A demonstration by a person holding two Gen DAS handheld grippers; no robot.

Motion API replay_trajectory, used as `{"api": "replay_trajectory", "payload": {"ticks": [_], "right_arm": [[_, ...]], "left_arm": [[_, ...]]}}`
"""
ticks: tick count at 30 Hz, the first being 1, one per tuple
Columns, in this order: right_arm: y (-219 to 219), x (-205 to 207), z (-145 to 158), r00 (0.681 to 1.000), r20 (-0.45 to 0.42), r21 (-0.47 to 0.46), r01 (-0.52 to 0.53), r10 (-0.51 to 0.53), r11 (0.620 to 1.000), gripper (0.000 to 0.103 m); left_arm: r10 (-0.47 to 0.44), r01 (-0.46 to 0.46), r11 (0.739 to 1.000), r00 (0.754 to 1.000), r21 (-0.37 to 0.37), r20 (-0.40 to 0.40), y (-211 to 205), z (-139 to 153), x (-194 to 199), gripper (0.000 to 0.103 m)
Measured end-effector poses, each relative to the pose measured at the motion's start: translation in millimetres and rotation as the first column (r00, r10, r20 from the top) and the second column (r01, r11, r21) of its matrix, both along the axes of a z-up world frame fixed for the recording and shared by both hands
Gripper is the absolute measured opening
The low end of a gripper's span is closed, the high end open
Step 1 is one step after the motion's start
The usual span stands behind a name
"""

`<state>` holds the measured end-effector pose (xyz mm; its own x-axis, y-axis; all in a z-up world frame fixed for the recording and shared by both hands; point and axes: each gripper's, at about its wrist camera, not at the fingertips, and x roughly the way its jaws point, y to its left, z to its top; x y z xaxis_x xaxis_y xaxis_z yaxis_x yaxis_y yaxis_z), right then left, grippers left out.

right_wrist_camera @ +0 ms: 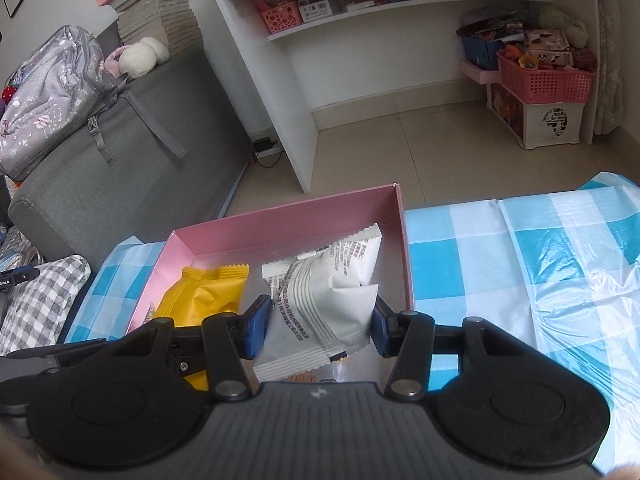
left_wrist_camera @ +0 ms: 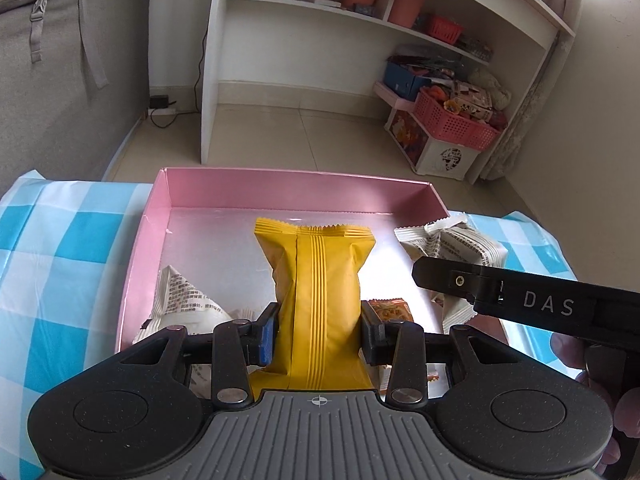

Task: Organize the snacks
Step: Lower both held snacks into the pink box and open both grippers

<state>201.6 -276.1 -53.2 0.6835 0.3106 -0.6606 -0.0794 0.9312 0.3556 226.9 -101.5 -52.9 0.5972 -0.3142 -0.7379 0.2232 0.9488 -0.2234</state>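
A yellow snack packet (left_wrist_camera: 316,292) is pinched by the left tool (left_wrist_camera: 316,332) and a white snack packet (right_wrist_camera: 324,300) by the right tool (right_wrist_camera: 320,328) above the pink box (left_wrist_camera: 296,190); placement is judged underway, release being required next.

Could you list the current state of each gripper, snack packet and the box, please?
left gripper: shut on the yellow packet, held over the box.
right gripper: shut on a white packet.
pink box: open, no lid, snacks inside.
second white packet: lying in the box.
orange packet: lying in the box, partly hidden.
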Motion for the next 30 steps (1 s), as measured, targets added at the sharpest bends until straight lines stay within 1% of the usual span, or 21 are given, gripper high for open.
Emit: {"api": "replay_trajectory", "payload": {"ticks": [5,10,11,12,13,14,15,16,17,21,23,27,30], "right_arm": [[-7,6,-6,1.0,-0.007,0.023,0.013,-0.013,1.0,0.047],[-8,8,-7,1.0,0.006,0.038,0.016,-0.016,0.999,0.048],[-8,8,-7,1.0,0.009,0.041,0.017,-0.018,0.999,0.05],[-8,8,-6,1.0,0.013,0.044,0.024,-0.025,0.999,0.056],[-9,8,-6,0.999,0.016,0.047,0.032,-0.032,0.998,0.062],[-10,7,-5,0.999,0.024,0.062,0.028,-0.029,0.998,0.062],[-11,7,-3,0.999,0.028,0.071,0.028,-0.03,0.997,0.064],[-12,7,-2,0.999,0.032,0.076,0.031,-0.034,0.997,0.066],[-12,7,-1,0.999,0.036,0.078,0.035,-0.038,0.996,0.068],[-13,6,3,0.998,0.043,0.082,0.044,-0.047,0.996,0.074],[-14,5,5,0.998,0.04,0.082,0.054,-0.057,0.995,0.076],[-16,-1,10,0.997,0.033,0.081,0.063,-0.066,0.995,0.082],[-15,-8,16,0.998,0.023,0.058,0.063,-0.065,0.996,0.084]], "left_arm": [[-0.003,0.003,1.0,1.0,0.019,-0.011,-5,-11,11,0.038],[0.008,-0.009,1.0,1.0,0.024,0.006,-3,-14,14,0.038],[0.014,-0.014,1.0,1.0,0.026,0.01,-2,-15,16,0.04],[0.02,-0.021,0.999,1.0,0.031,0.016,-1,-15,16,0.04],[0.024,-0.025,0.999,1.0,0.035,0.02,-1,-15,16,0.044],[0.026,-0.027,0.999,0.999,0.036,0.025,0,-14,15,0.054],[0.027,-0.028,0.999,0.999,0.038,0.032,0,-13,15,0.06],[0.028,-0.029,0.999,0.999,0.04,0.038,0,-12,14,0.068],[0.02,-0.022,0.999,0.999,0.039,0.042,0,-10,13,0.071],[0.014,-0.016,0.999,0.999,0.05,0.044,0,-6,9,0.078],[0.015,-0.018,0.998,0.999,0.056,0.043,0,-4,5,0.082],[0.009,-0.011,0.998,0.999,0.067,0.04,2,1,-3,0.084],[0.009,-0.012,0.998,0.999,0.056,0.039,6,8,-12,0.086]]}}
